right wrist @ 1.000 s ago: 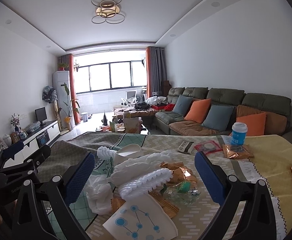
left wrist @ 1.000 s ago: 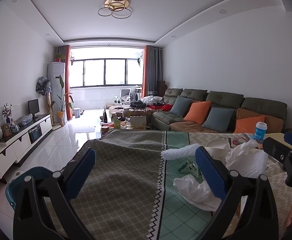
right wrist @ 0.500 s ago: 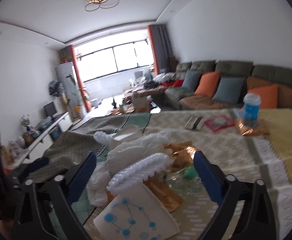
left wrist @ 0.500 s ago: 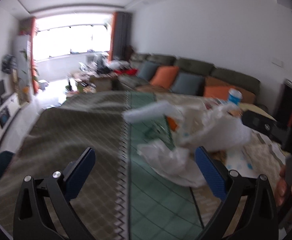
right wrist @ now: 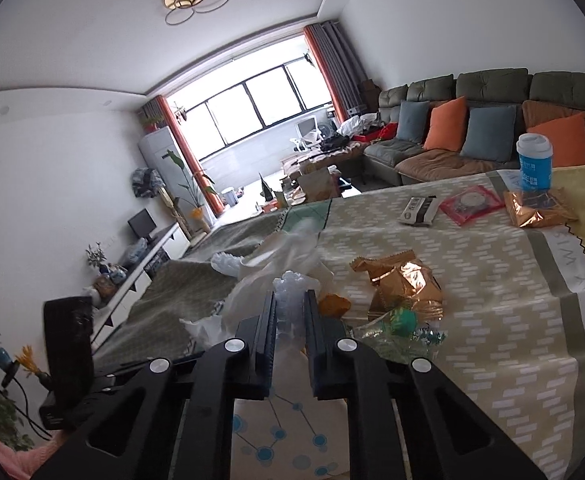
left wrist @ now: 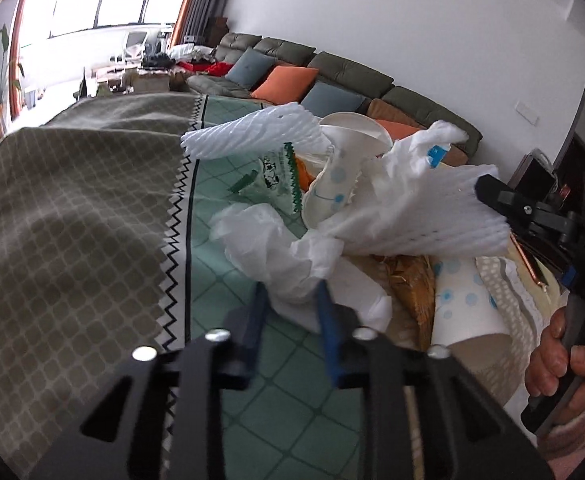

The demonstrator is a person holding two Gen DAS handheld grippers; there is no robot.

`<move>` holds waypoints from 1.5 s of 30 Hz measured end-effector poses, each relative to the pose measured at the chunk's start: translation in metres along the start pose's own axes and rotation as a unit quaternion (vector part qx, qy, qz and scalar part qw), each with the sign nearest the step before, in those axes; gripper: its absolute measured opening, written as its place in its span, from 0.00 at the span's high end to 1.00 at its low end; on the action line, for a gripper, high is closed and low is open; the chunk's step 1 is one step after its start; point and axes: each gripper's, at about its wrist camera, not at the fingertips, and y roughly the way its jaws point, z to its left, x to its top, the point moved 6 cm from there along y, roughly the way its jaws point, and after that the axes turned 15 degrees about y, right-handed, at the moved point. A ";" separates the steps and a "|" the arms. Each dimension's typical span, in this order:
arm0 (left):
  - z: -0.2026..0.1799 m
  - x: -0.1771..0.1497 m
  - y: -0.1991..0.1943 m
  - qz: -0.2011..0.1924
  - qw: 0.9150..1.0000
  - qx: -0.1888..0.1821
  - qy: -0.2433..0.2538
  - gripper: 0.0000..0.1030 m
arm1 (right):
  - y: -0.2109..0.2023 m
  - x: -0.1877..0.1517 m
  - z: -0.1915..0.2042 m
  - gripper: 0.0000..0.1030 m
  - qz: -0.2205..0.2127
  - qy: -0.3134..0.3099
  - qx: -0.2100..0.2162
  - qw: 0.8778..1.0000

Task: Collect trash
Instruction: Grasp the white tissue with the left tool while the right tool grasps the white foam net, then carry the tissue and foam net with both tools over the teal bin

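Observation:
A heap of trash lies on the table's patterned cloth (left wrist: 72, 208). My left gripper (left wrist: 292, 292) is shut on a crumpled white plastic bag (left wrist: 276, 248) at the heap's near edge. My right gripper (right wrist: 289, 296) is shut on a white foam net sleeve (left wrist: 420, 216), also seen between its fingers in the right wrist view (right wrist: 290, 284). Another foam net (left wrist: 252, 132), a dotted paper cup (left wrist: 332, 188) and a green-edged clear wrapper (left wrist: 276, 176) lie in the heap. A gold foil wrapper (right wrist: 404, 284) lies to the right.
A blue-and-white lidded cup (right wrist: 534, 162), a second gold packet (right wrist: 540, 208), a red packet (right wrist: 470, 204) and a black-and-white packet (right wrist: 418, 210) lie at the table's far right. A sofa with orange and blue cushions (right wrist: 472, 128) stands behind. A phone (left wrist: 526, 258) lies by the heap.
Both grippers have tilted down to the trash heap and closed. The left took hold of the white plastic bag, the right took hold of the foam net sleeve.

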 end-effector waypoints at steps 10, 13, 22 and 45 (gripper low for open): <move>0.012 0.009 -0.022 -0.024 1.000 0.019 -0.002 0.91 | -0.016 0.018 0.002 0.88 -0.028 -0.006 0.012 1.000; 0.017 0.013 -0.031 -0.032 0.999 0.022 -0.005 0.92 | -0.024 0.028 0.004 0.88 -0.047 -0.013 0.009 0.999; 0.040 0.017 -0.072 -0.067 0.997 0.040 -0.014 0.92 | -0.047 0.053 0.026 0.88 -0.090 -0.033 0.044 0.994; 0.154 -0.050 -0.205 -0.098 0.968 0.209 -0.100 0.92 | 0.110 -0.032 0.182 0.88 0.133 -0.068 0.232 0.961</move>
